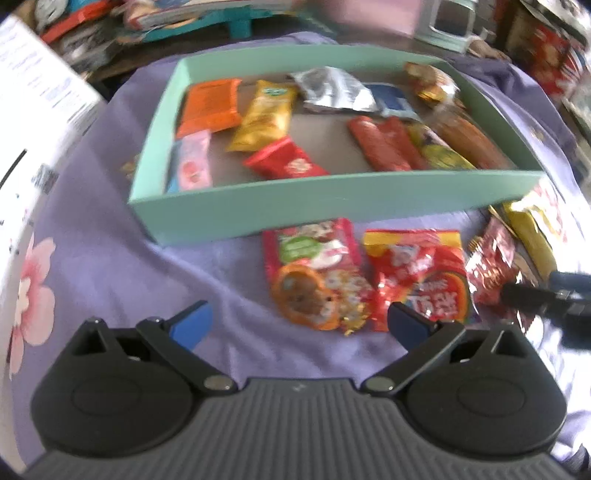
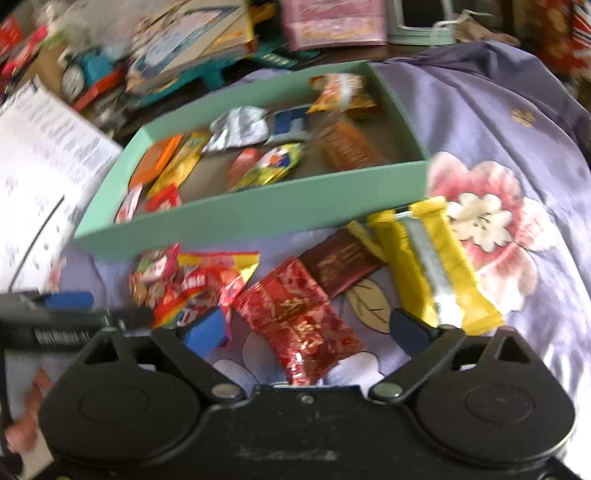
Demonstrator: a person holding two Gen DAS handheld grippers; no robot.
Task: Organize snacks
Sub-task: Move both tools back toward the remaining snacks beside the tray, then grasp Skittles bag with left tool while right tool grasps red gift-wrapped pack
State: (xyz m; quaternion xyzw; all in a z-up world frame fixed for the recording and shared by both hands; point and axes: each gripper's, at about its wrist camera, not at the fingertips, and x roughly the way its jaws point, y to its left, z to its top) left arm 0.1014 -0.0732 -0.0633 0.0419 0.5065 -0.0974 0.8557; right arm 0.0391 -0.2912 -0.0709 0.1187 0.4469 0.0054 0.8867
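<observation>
A shallow teal tray [image 1: 295, 210] [image 2: 258, 216] on the purple cloth holds several snack packets. In front of it lie loose snacks: a pink-red packet [image 1: 314, 247], an orange round snack [image 1: 303, 295], a red rainbow candy bag [image 1: 417, 273] [image 2: 199, 288], a shiny dark red packet [image 1: 491, 262] [image 2: 299, 321], a brown packet [image 2: 340, 262] and a yellow packet [image 2: 436, 266]. My left gripper [image 1: 299, 326] is open just short of the orange round snack. My right gripper [image 2: 308, 328] is open with the dark red packet lying between its fingers, pads apart from it.
The purple flowered cloth [image 2: 480, 221] spreads to the right of the tray. A white printed box [image 1: 40, 110] stands at the left. Books, boxes and a mint-green appliance [image 1: 450, 26] crowd the back. The two grippers are close together, the left one's blue fingertip [image 2: 70, 300] beside the right gripper.
</observation>
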